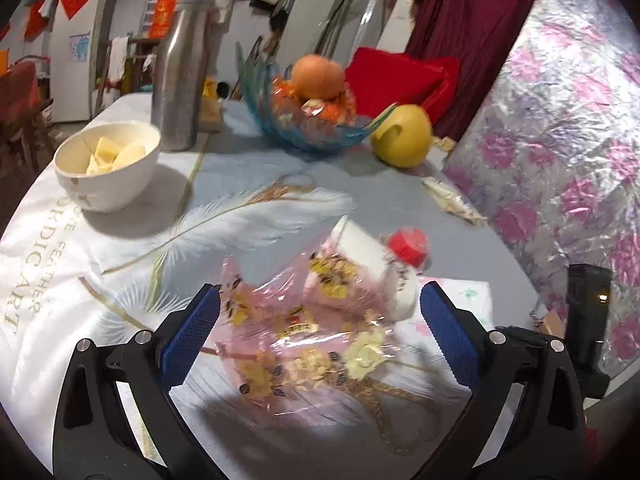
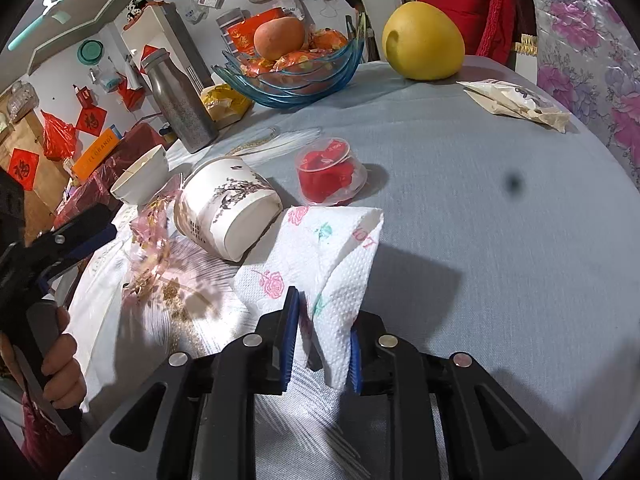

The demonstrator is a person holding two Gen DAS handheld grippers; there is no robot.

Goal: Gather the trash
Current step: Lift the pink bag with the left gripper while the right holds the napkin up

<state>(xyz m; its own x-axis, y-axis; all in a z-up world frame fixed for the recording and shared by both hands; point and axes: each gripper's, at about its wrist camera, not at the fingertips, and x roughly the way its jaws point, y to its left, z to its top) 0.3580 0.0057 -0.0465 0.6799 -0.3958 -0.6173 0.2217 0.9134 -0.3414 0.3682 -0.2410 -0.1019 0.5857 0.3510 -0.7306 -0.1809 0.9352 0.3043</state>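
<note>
A crumpled pink plastic wrapper with gold print lies on the table between the open fingers of my left gripper; it also shows in the right wrist view. Behind it a paper cup lies on its side beside a small clear tub with red contents. My right gripper is shut on a white paper towel with rose print, lifted off the table. A cream snack packet lies at the far right.
A white bowl of cut fruit, a steel flask, a blue glass fruit bowl and a yellow pomelo stand at the back. A floral plastic-covered bulk borders the table on the right.
</note>
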